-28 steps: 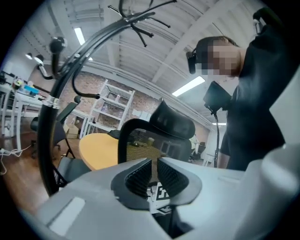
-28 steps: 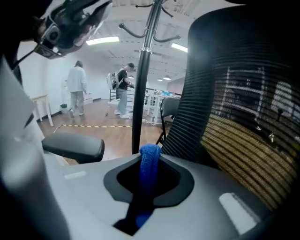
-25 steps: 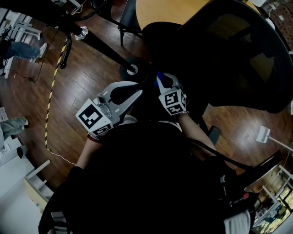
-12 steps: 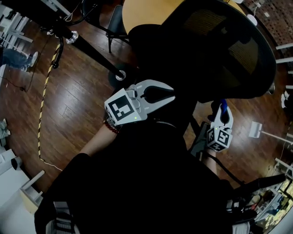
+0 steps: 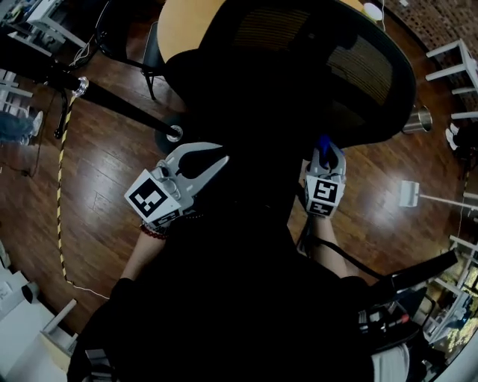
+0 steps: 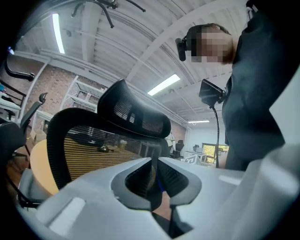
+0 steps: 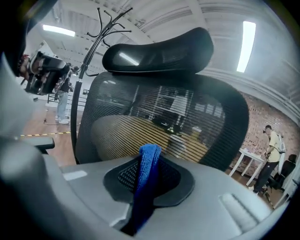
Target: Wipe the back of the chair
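Over dark wood floor (image 5: 104, 201), black mesh chair (image 5: 314, 67) fills the middle, its back facing both tools, w/ round yellow desk (image 5: 183, 22) behind it. Left hand-held gripper (image 5: 222, 160): jaws nearly together, nothing seen btwn them, low beside chair back. Right hand-held gripper (image 5: 325, 145): jaws clamped on folded blue cloth (image 7: 149, 161), pointed at chair back's lower edge; contact unclear.

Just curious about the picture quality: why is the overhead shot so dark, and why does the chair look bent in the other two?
Head view: underexposed, the chair and dark clothing merging into black. Left gripper view: wide lens bows the ceiling, light strips glare. Right gripper view: same bowing, blue cloth sharp.
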Demonstrator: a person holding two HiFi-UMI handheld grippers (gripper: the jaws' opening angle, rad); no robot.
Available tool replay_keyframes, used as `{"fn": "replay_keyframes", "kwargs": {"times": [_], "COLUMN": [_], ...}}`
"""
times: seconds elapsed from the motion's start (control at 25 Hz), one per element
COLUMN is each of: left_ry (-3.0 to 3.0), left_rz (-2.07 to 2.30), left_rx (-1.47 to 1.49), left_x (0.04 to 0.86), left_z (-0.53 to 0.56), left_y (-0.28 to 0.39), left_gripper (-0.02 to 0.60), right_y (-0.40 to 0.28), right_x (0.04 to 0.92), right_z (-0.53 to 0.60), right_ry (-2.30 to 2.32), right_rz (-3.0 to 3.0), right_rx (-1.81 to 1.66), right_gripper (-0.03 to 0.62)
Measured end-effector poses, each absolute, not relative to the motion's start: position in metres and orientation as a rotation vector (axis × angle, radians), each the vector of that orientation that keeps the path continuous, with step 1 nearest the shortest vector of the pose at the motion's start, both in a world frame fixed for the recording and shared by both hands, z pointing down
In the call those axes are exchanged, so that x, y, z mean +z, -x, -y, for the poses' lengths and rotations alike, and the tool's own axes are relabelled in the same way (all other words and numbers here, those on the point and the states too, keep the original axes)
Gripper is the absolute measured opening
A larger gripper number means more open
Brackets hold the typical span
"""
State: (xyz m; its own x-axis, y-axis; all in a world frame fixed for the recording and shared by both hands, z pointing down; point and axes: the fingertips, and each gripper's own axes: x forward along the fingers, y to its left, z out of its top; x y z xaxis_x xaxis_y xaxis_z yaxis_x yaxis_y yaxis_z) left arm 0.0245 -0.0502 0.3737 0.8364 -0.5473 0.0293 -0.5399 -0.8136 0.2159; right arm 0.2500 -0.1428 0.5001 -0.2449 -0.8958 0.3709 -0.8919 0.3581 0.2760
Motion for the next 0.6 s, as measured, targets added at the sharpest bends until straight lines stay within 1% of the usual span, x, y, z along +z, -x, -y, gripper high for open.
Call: {"fn": "replay_keyframes", "kwargs": {"times": [0.16, 0.44, 0.6], "left_ry": [-2.791, -2.755, -2.743], "left_rz": [0.919, 1.06, 1.07], "left_rx": [-0.022, -0.004, 0.028], "left_x": [0.372, 0.372, 0.376], "left_z": [0.051, 0.044, 0.04], "left_y": [-0.006, 0.03, 0.035], "left_gripper": [0.046, 0.046, 0.046], "right_y": [-0.204, -0.138, -0.095], "right_x": [0.507, 0.517, 0.518], "right_z": [0.163, 0.165, 0.165], "right_ry": [-1.485, -1.329, -1.227], "right_rz": [2.223, 2.35, 2.414], "right_rx": [-0.061, -0.087, -0.103], "right_gripper": [0.038, 0.038, 0.038]}}
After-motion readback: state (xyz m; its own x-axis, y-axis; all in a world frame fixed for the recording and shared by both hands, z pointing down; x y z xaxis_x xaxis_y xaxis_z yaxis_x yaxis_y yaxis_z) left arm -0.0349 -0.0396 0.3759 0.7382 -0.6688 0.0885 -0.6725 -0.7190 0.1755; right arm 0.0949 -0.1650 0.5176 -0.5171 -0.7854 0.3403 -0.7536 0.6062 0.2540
